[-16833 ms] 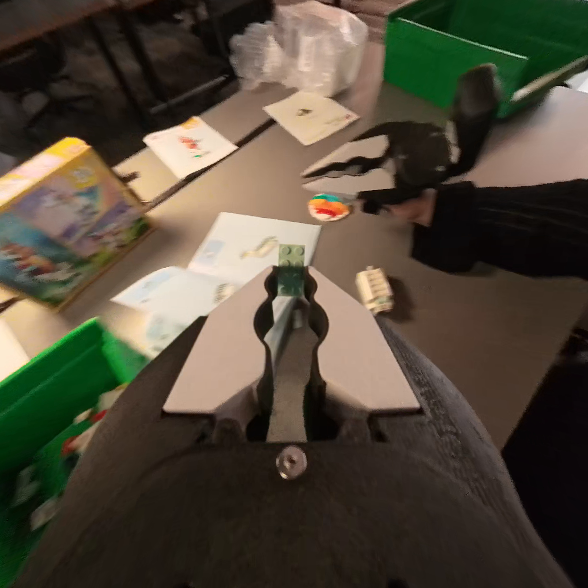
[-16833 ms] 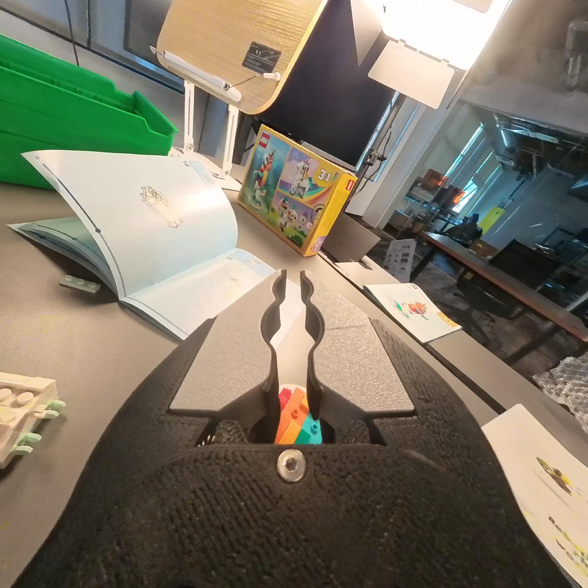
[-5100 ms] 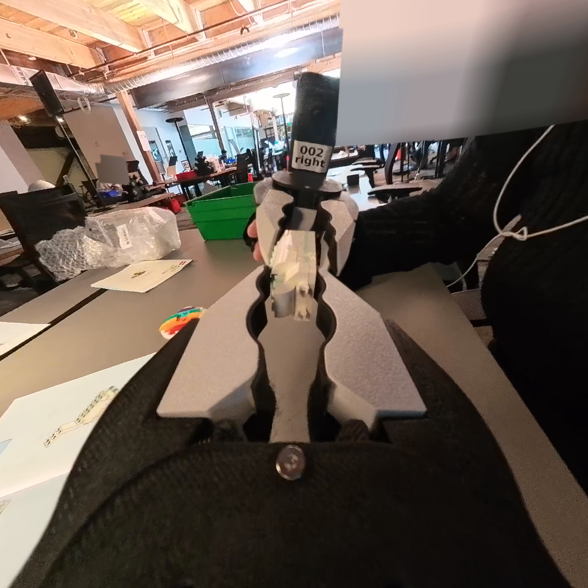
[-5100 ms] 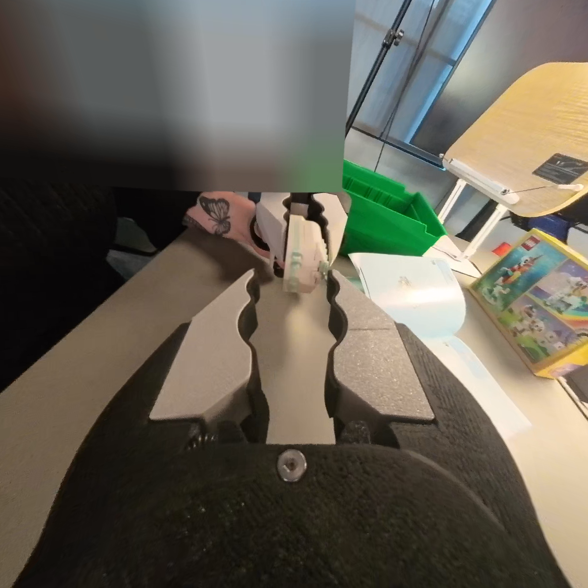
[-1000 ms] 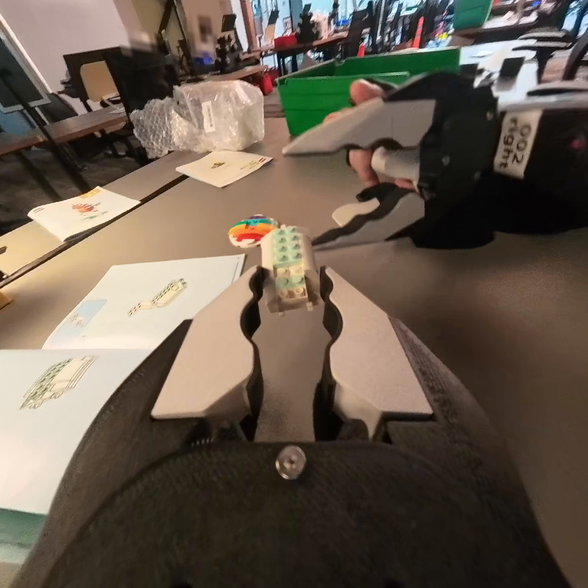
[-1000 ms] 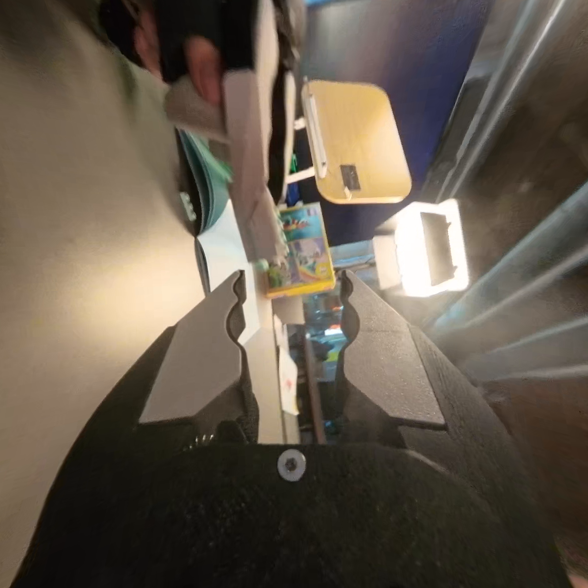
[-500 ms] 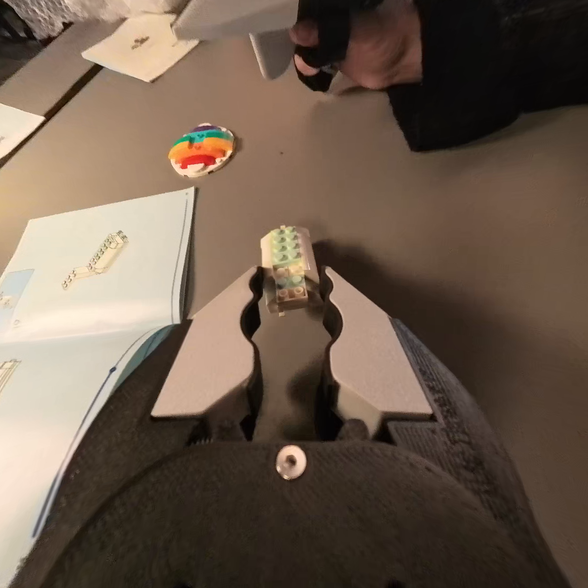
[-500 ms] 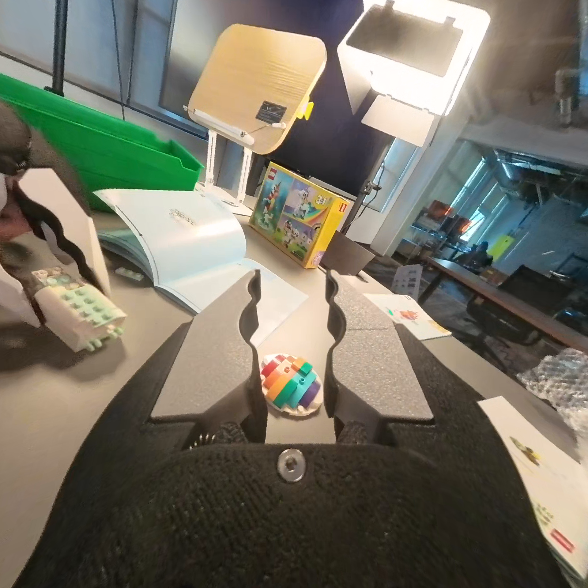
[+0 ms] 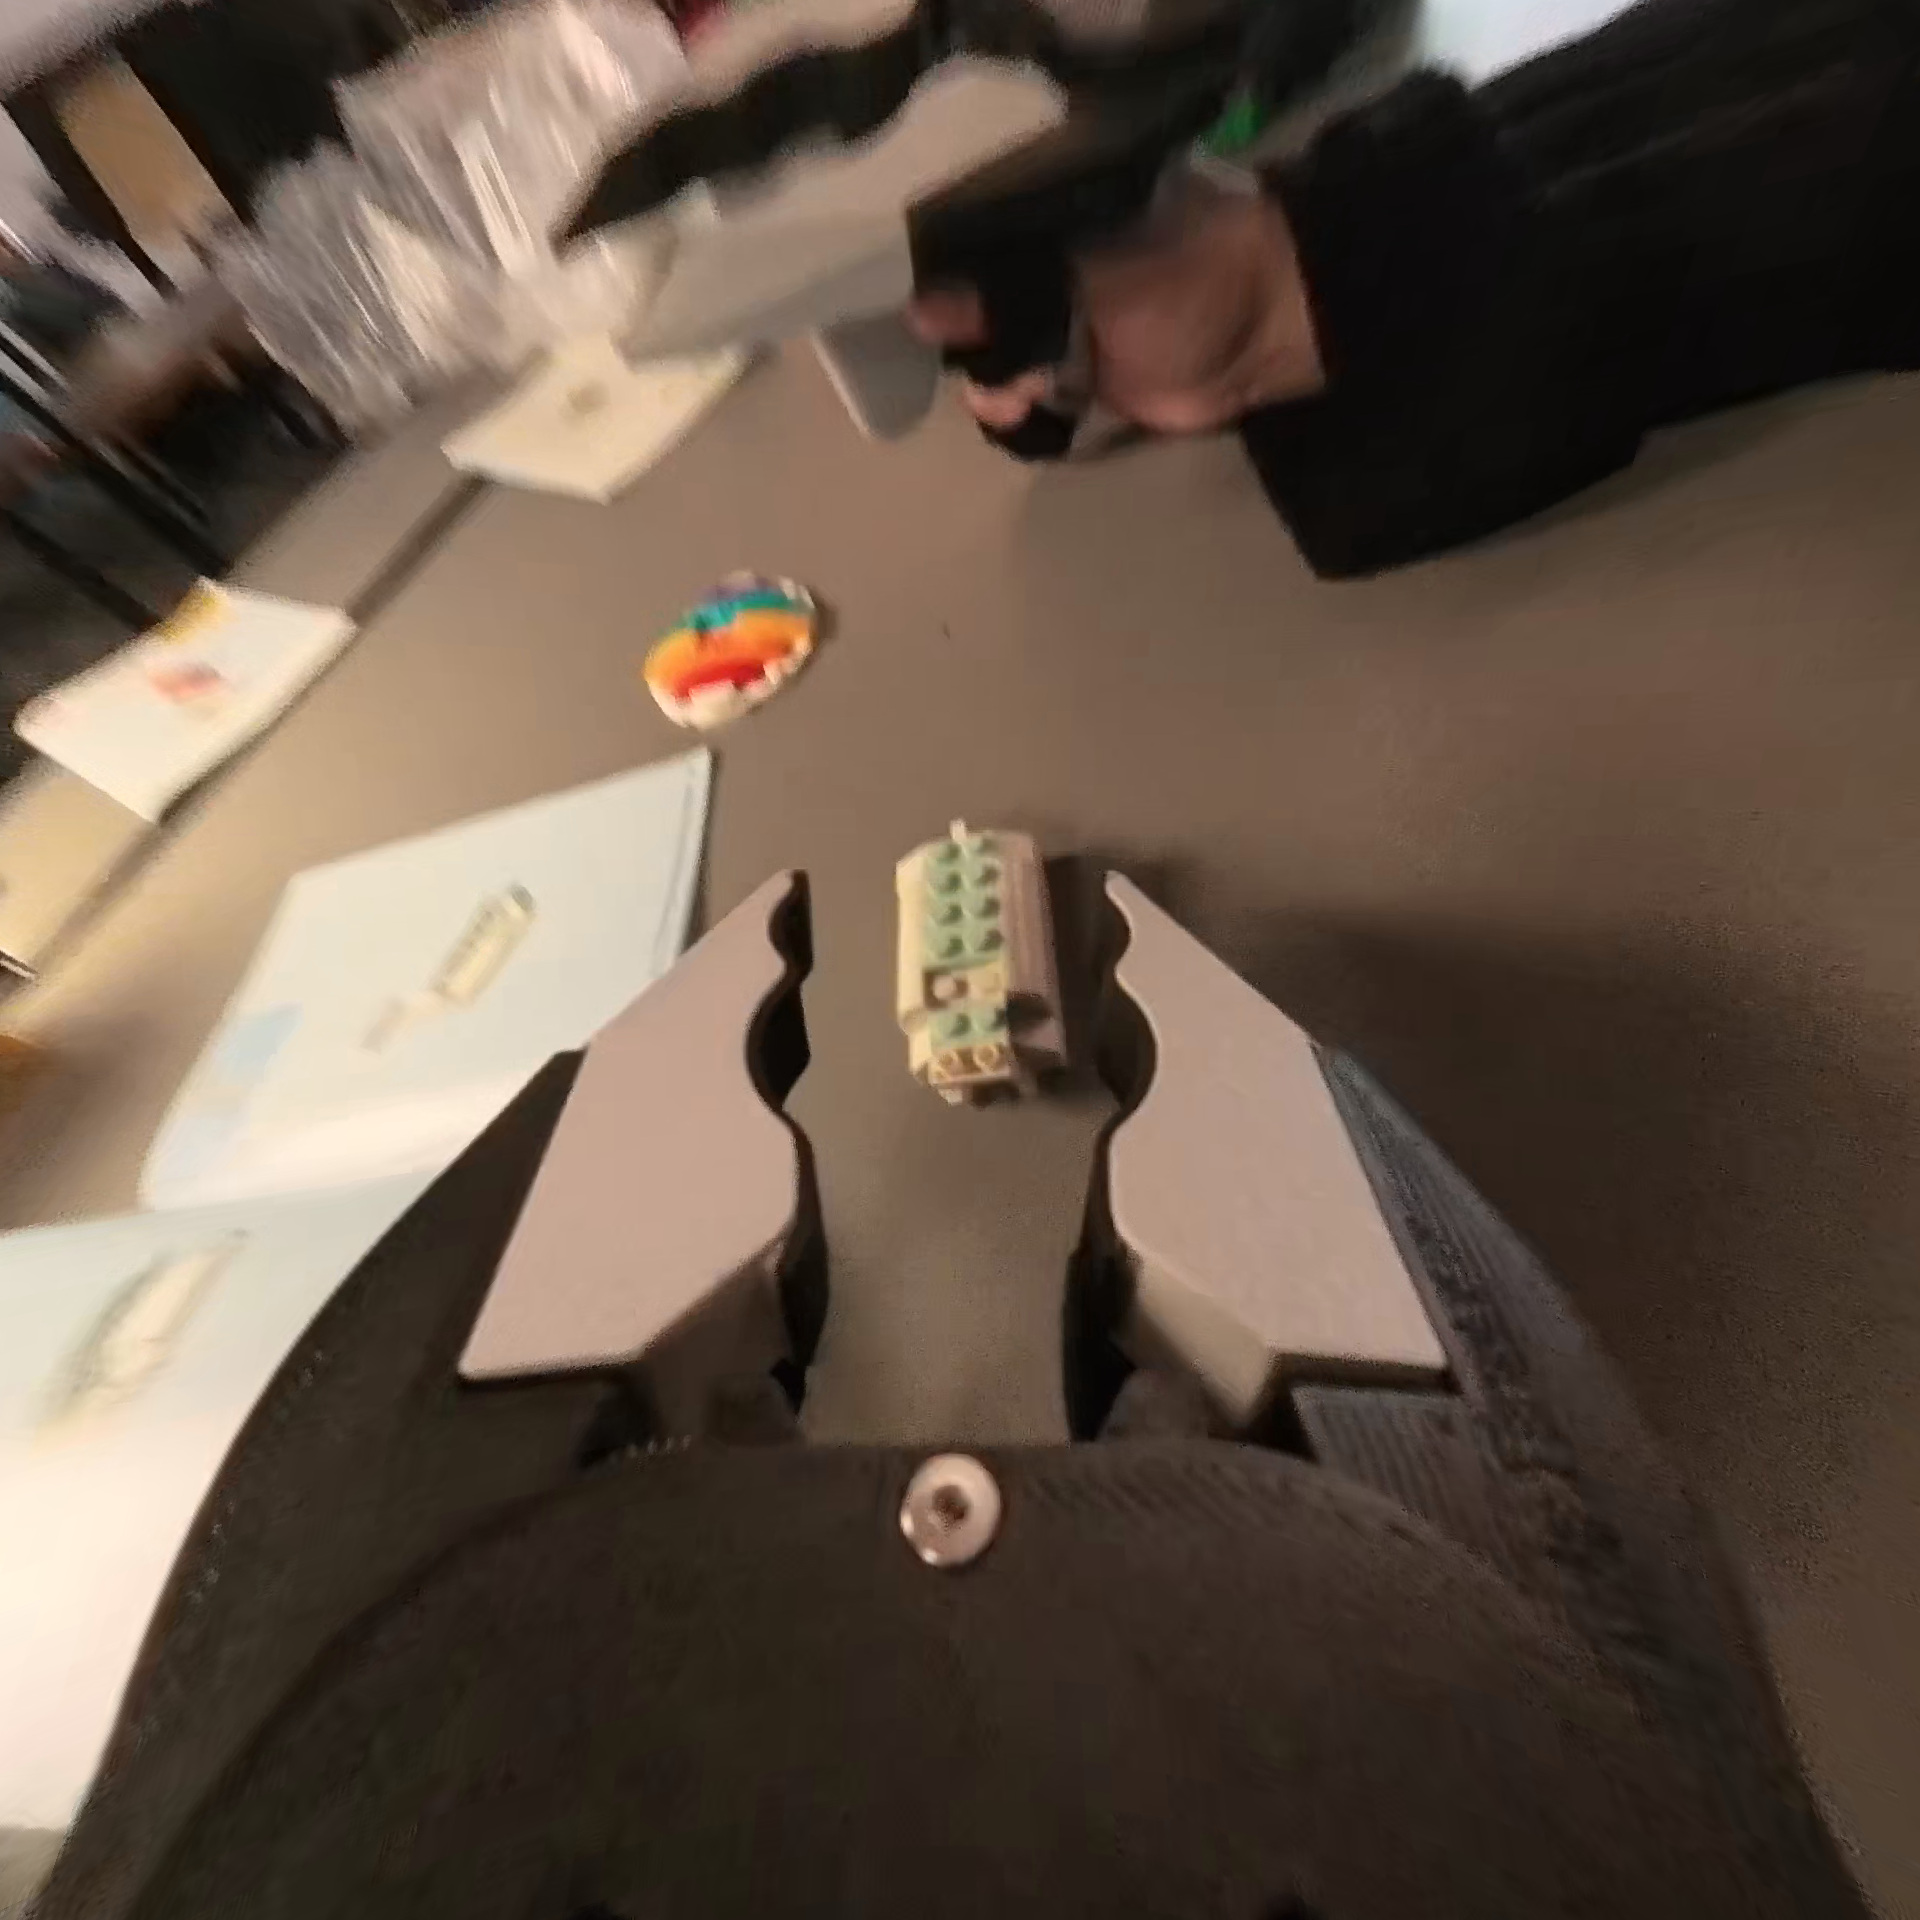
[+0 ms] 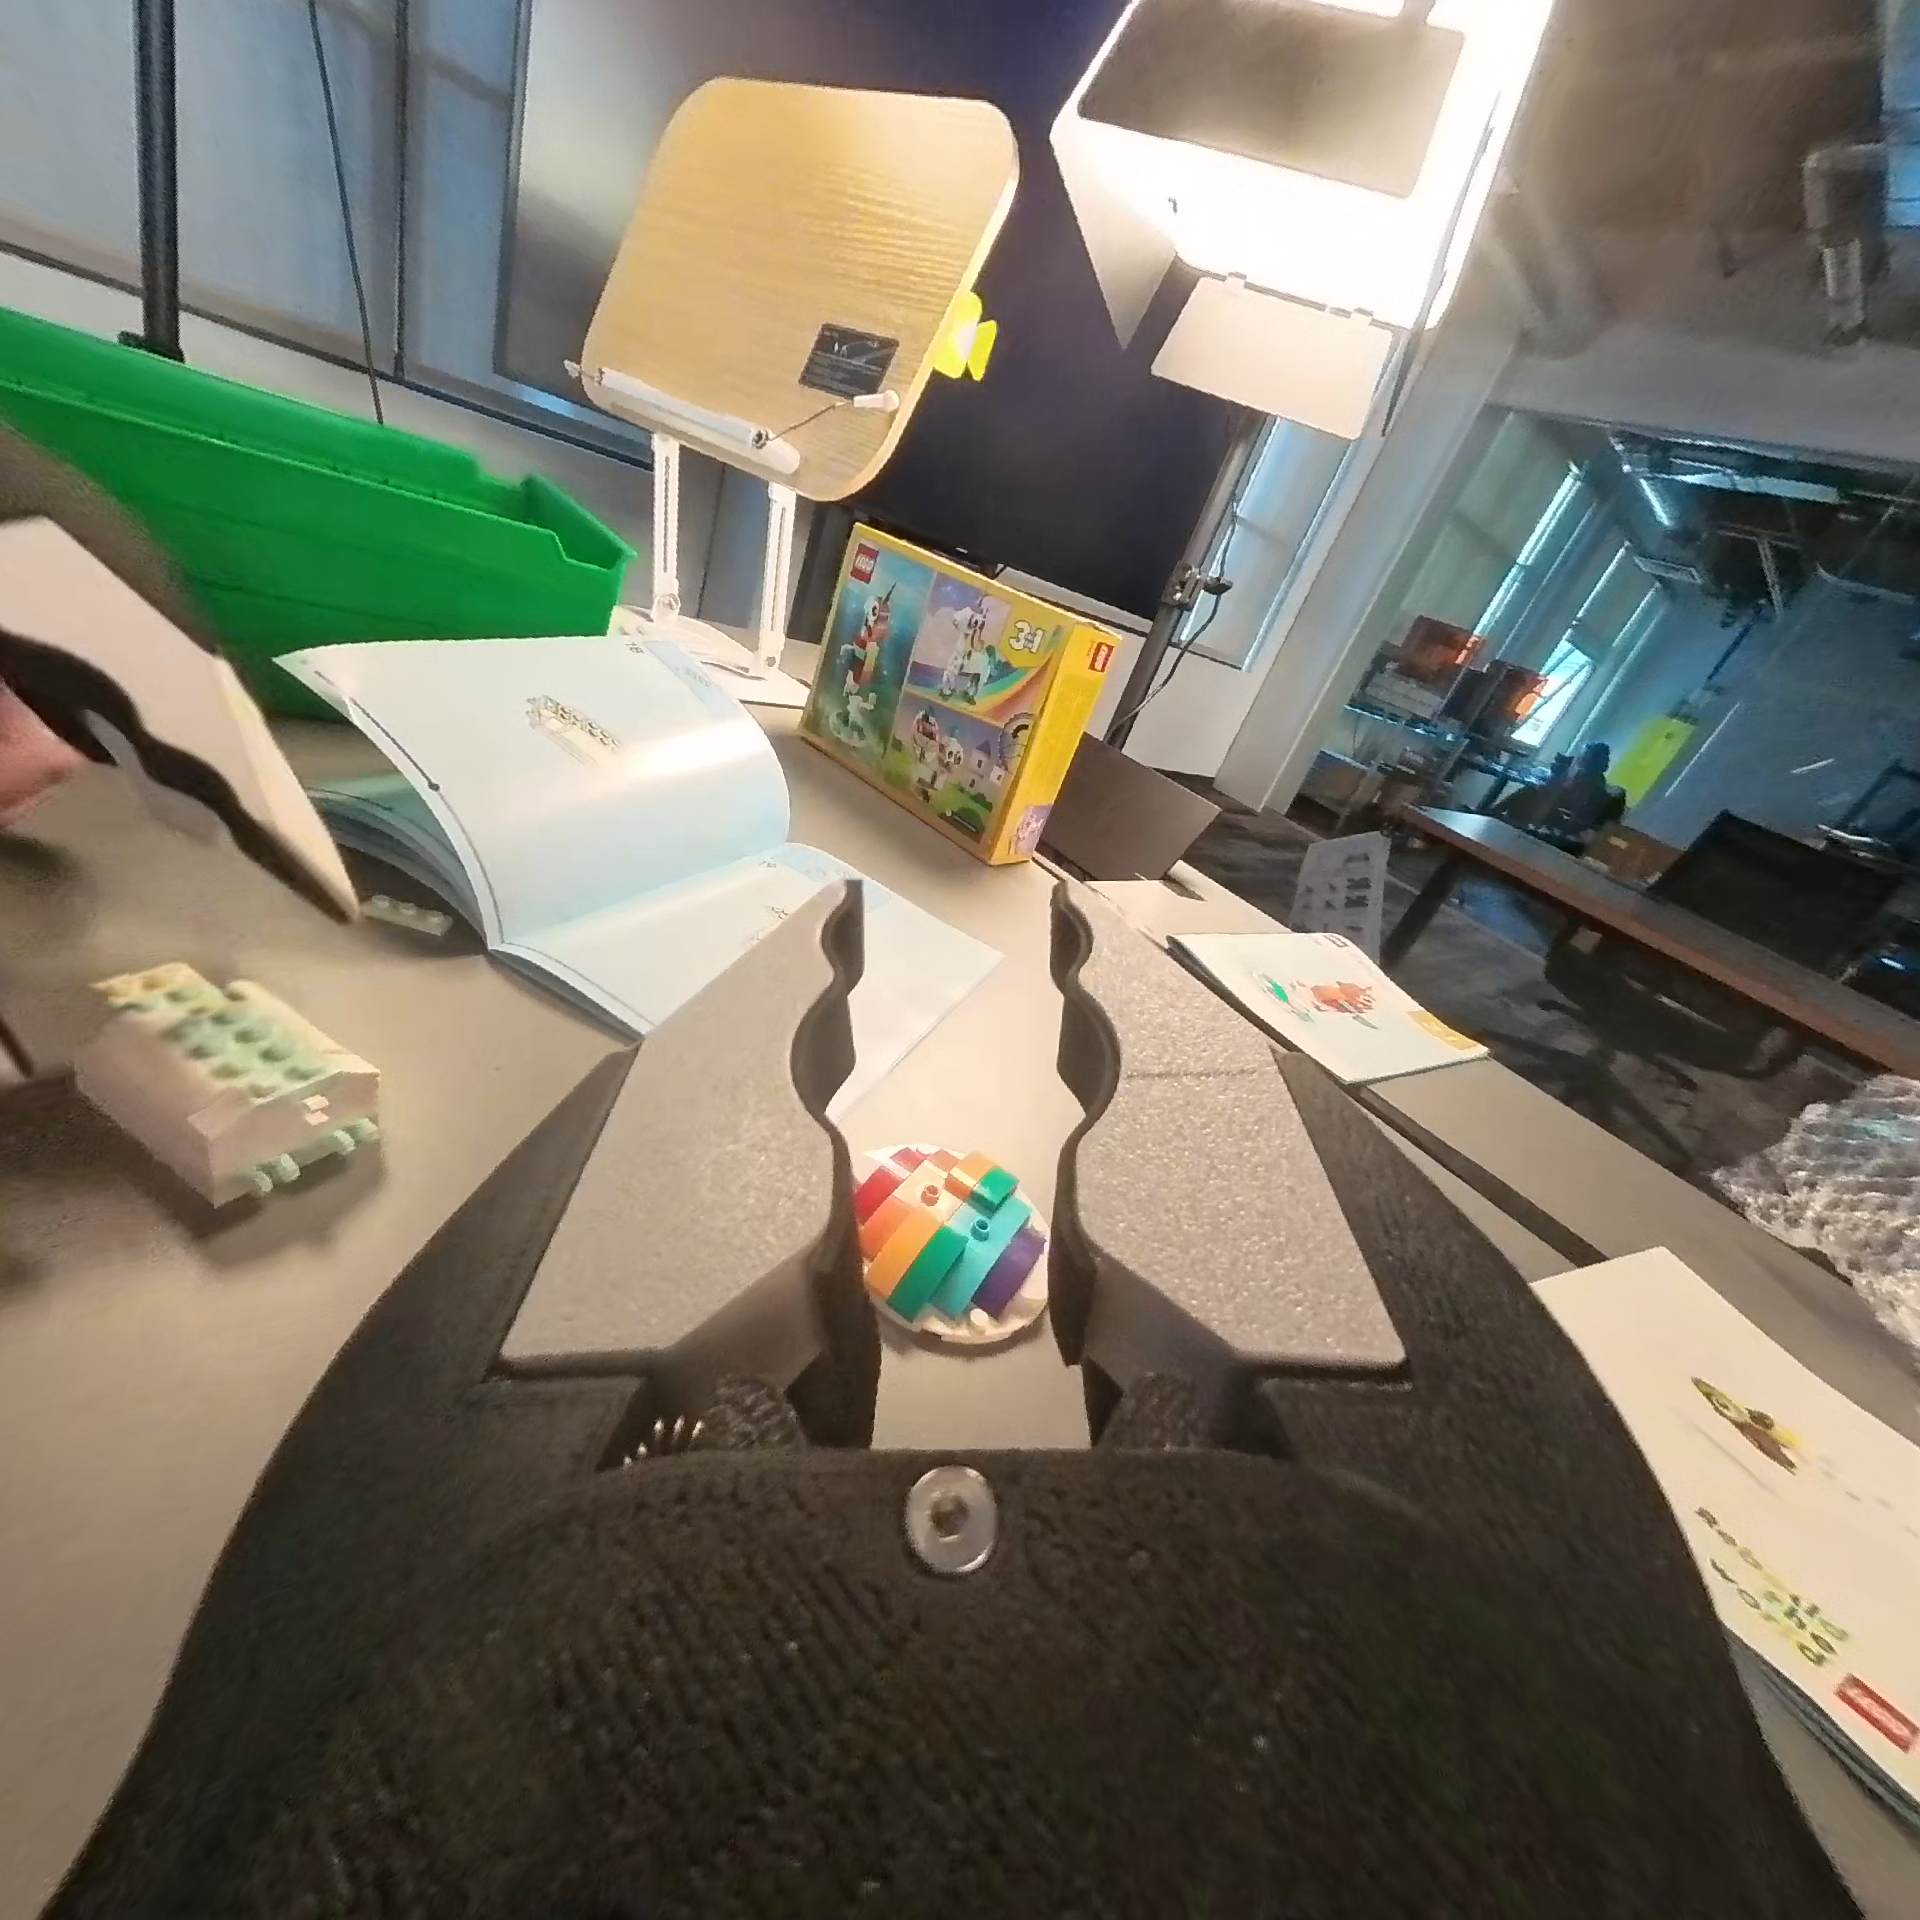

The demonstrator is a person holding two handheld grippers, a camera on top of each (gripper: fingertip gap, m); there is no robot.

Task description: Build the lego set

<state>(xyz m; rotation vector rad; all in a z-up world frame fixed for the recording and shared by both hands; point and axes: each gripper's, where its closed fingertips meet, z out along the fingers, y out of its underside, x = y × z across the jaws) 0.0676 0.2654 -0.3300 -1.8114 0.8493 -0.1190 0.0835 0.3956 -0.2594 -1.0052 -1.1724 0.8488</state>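
A white and mint-green lego assembly (image 9: 977, 966) lies on the grey table (image 9: 1403, 831), between the tips of my left gripper (image 9: 954, 894). That gripper is open and empty, its jaws clear of the assembly on both sides. The assembly also shows in the right wrist view (image 10: 223, 1081), at the left. A round rainbow lego disc (image 10: 951, 1236) lies on the table between the fingers of my right gripper (image 10: 956, 894), which is open and not touching it. The disc also shows in the left wrist view (image 9: 732, 644), beyond the assembly.
An open instruction booklet (image 10: 582, 790) lies left of centre, with a small grey plate (image 10: 410, 914) by it. Behind stand a green bin (image 10: 291, 530), a wooden book stand (image 10: 800, 281) and the yellow lego box (image 10: 956, 686). Leaflets (image 10: 1320, 997) and bubble wrap (image 10: 1849, 1174) lie to the right. The small grey plate (image 10: 410, 914) lies some 9 centimeters from my left tips, 20 centimeters from my right tips.
My left gripper has opened and let go of the assembly, which now rests on the table. My right gripper has moved in lower over the rainbow disc.
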